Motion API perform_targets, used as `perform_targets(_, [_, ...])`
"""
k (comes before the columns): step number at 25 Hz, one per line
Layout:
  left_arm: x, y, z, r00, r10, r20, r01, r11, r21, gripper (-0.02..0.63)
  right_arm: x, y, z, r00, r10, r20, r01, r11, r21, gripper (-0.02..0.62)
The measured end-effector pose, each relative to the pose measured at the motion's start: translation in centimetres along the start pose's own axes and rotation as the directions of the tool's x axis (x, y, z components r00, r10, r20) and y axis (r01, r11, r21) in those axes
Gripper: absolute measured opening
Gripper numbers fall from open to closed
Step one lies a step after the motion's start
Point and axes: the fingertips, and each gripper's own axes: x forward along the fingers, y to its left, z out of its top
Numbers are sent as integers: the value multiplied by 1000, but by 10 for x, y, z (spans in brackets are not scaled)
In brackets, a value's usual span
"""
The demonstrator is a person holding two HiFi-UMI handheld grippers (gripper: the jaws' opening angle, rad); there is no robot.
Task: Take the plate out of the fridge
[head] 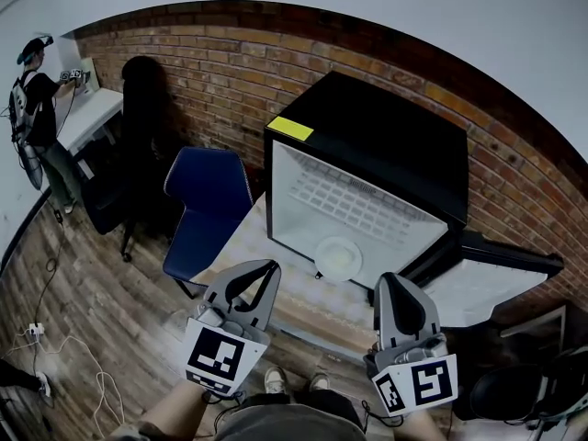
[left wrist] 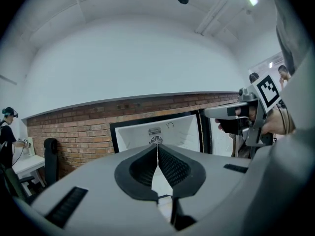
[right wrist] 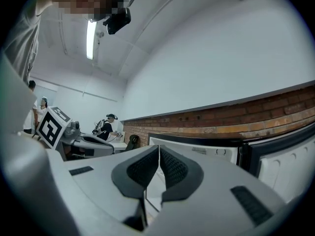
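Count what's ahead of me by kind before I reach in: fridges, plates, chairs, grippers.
fridge: 1, door open
plate: 1, inside the fridge
chairs: 2, blue chair and black chair
grippers: 2, left gripper and right gripper, both shut and empty
Total: 6

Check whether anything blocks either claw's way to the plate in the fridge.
Nothing visible does. The door stands open, the plate lies alone at the front of the fridge, and the left claw and right claw, both shut, face it unobstructed.
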Motion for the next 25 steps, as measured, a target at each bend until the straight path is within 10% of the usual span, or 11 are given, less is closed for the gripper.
perform_targets(19, [61,3,-17,995,41,-88,-52,991,-123,20,30,-31,-23,996,65,-53,-65,998,7,31])
perform_targets(25, [80,0,-17,999,-35,-26,24,941,-338,97,39,-39,-29,995,72,-63,-73,997,-7,31])
